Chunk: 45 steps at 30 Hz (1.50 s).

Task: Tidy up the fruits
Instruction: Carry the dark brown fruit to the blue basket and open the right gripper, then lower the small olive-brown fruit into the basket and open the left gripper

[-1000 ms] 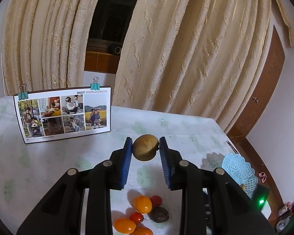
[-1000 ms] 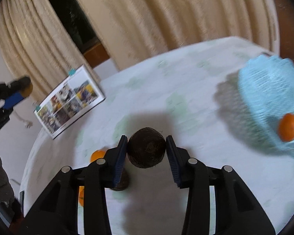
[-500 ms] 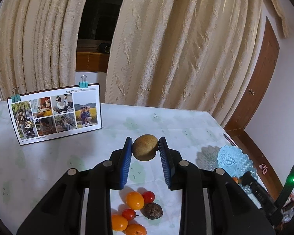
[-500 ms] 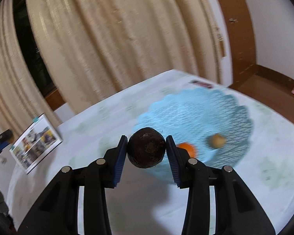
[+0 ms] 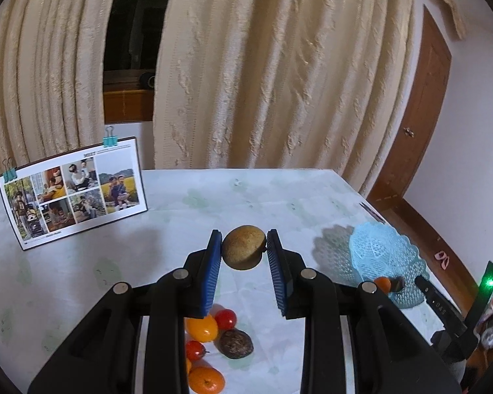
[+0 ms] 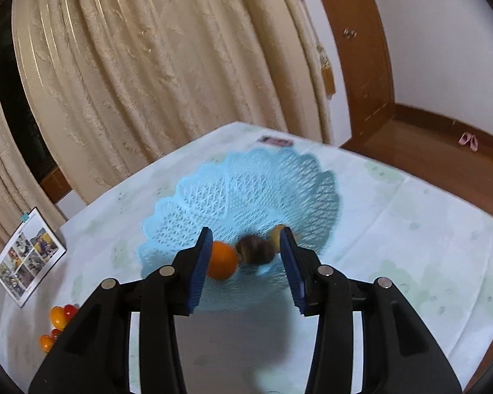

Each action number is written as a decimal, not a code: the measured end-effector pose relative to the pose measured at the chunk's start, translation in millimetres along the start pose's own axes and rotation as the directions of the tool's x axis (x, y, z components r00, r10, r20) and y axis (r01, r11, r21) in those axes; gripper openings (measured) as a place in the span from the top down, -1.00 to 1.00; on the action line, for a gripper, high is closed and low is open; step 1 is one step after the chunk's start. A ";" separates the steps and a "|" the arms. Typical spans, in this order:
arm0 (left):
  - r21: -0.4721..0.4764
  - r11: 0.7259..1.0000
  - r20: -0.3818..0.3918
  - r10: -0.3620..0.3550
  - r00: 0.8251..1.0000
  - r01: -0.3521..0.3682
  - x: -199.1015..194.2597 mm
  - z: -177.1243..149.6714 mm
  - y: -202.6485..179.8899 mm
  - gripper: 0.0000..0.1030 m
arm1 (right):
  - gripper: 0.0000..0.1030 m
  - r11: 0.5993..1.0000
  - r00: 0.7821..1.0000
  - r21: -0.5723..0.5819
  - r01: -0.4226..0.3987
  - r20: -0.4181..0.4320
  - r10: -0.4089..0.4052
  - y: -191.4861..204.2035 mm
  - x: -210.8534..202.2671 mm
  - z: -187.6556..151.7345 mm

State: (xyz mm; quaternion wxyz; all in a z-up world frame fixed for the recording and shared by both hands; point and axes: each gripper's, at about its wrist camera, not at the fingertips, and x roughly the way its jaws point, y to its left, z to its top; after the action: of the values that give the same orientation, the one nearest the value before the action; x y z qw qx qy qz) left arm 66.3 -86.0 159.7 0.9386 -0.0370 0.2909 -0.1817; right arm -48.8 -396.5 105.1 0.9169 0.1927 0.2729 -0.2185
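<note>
brown fruit [image 5: 244, 251] clamped in left gripper [image 5: 243, 256] jaws | blue basket [image 5: 386, 264] lies rightward | right gripper [image 6: 246, 264] jaws just opening, empty, above basket

Each tool [image 5: 243, 249] has black arms, blue ribbed pads [image 6: 202, 264], silver screws.

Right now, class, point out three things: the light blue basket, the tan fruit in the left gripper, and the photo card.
light blue basket [image 6: 246, 190], right wrist view, on its bare lattice wall.
tan fruit [image 5: 243, 251], left wrist view, on its middle.
photo card [image 5: 72, 193], left wrist view, on its printed face.
</note>
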 end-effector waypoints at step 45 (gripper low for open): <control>0.176 0.950 -0.261 -0.206 0.943 0.257 131.5 -47.7 -195.6 -0.17 | -0.32 0.989 0.960 0.121 0.089 0.256 -0.118 -37.2 -42.2 -20.5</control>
State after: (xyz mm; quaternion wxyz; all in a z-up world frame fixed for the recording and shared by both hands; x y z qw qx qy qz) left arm 77.7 -314.0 84.5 0.8673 0.0493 0.3748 -0.3238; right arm -108.0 -405.3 105.1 0.9204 0.1970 0.1467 -0.3042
